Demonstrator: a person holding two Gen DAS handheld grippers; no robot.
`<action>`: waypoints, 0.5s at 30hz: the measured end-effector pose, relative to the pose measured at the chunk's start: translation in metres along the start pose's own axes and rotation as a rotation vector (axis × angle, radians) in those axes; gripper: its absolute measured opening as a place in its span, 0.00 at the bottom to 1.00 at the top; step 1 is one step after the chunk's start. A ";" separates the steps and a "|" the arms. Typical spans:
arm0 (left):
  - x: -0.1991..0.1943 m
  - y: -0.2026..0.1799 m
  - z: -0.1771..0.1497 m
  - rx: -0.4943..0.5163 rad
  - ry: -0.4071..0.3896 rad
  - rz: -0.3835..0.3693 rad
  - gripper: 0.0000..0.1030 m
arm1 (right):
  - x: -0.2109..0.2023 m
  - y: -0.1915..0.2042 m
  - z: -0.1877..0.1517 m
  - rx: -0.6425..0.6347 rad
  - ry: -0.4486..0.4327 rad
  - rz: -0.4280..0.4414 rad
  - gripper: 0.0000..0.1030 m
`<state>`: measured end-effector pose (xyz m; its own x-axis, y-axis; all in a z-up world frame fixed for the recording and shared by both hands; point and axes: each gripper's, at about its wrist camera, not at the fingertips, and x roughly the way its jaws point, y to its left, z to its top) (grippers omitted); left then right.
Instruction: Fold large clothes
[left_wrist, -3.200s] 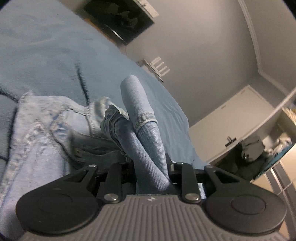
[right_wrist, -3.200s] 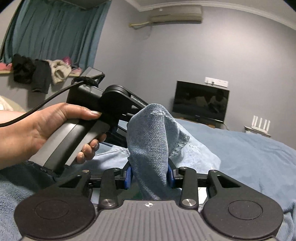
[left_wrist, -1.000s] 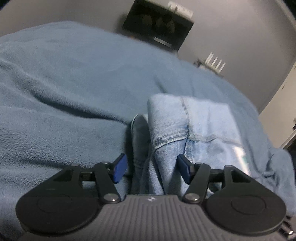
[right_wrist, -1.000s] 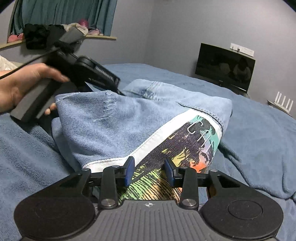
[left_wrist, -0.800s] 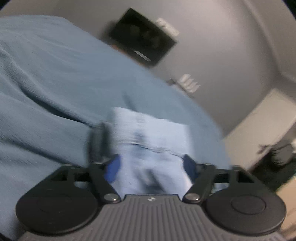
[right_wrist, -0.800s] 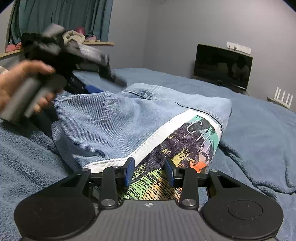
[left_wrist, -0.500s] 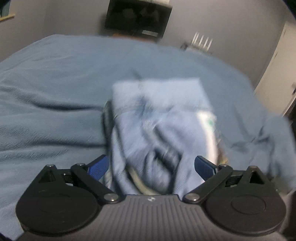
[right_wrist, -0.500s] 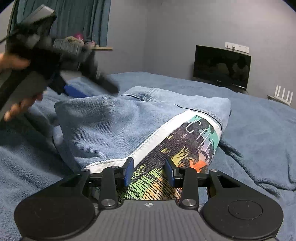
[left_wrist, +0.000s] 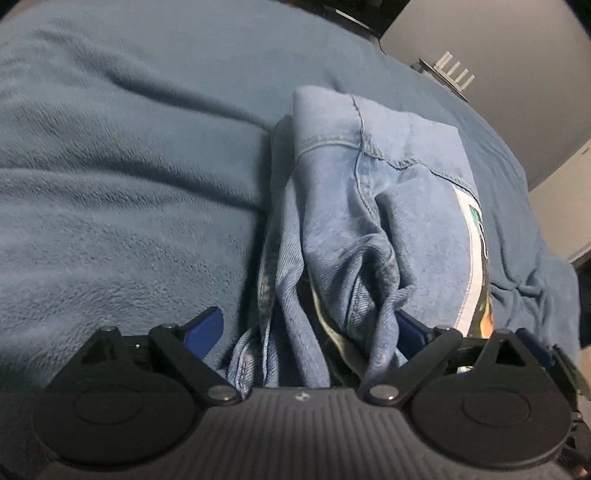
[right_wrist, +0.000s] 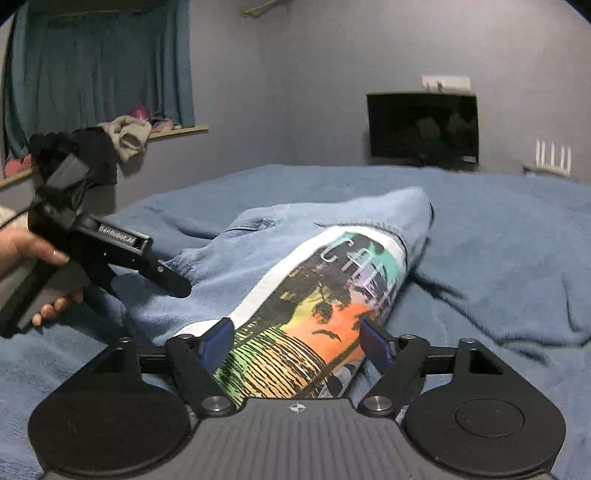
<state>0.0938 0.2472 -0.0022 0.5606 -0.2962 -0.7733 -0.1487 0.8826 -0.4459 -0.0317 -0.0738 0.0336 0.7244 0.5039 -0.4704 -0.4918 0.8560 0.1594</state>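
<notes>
- Step in hand, as judged: release after a fold. The denim garment (right_wrist: 280, 254) is seen as a compact bundle on the blue fleece blanket (right_wrist: 498, 236), with a printed panel (right_wrist: 314, 314) showing on its near side.
- Left gripper (left_wrist: 314, 325): jaws spread wide; loose denim folds (left_wrist: 332, 258) lie between the blue pads (left_wrist: 207, 326), and no press on the cloth is seen. In the right wrist view it is held by a hand (right_wrist: 26, 251) at the bundle's left edge.
- Right gripper (right_wrist: 295, 343): jaws are opening, with the printed end of the bundle between them; the pads stand beside the cloth and are not pressed on it.
- The bundle's near end is rumpled and bulged rather than flat; layers gape in the left wrist view.
- Next move, as judged: both grippers are to be drawn back clear of the cloth without dragging the top layer; then the loose folds call for tucking or flattening.
- Risk noted: a pad snagged in the gaping layers would undo the fold.
</notes>
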 end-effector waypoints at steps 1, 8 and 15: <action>0.003 0.003 0.001 -0.009 0.019 -0.019 0.95 | 0.000 -0.004 0.000 0.025 0.009 0.009 0.79; 0.006 0.020 0.009 -0.034 0.114 -0.165 0.84 | 0.013 -0.053 0.002 0.344 0.081 0.130 0.91; 0.007 0.020 0.011 -0.024 0.101 -0.189 0.78 | 0.050 -0.128 0.018 0.699 0.095 0.188 0.97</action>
<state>0.1035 0.2668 -0.0118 0.4964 -0.4920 -0.7152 -0.0688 0.7990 -0.5974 0.0766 -0.1557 0.0055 0.5970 0.6649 -0.4488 -0.1578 0.6459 0.7469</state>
